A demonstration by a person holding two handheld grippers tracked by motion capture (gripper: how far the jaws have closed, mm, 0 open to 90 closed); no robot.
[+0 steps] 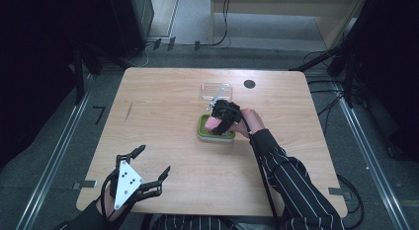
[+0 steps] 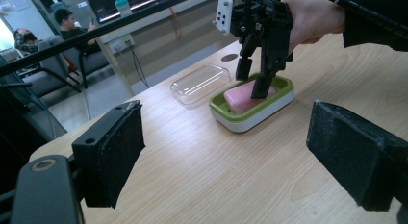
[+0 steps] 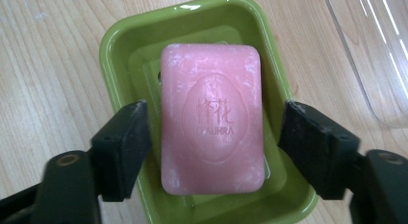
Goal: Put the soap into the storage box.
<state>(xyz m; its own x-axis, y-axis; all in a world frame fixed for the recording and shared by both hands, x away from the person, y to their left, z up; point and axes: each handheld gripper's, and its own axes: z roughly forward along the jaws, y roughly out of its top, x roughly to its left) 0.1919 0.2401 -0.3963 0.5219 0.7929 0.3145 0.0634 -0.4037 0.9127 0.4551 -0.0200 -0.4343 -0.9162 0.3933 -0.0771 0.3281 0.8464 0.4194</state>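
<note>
Straddling the pink soap, right gripper fingers parted (clear of it).

Lab: rig rails, floor cables

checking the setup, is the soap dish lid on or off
Off: the clear lid lies on the table beside the green soap dish, and the pink soap sits uncovered in it.

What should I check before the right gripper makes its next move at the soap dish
1. Pink soap lies flat in the green soap dish: ok.
2. Right gripper fingers clear of the soap on both sides: ok.
3. Clear lid off, beside the dish: ok.
4. Left gripper open, away from the dish: ok.
5. Soap sticking to the fingers: cannot tell.
</note>
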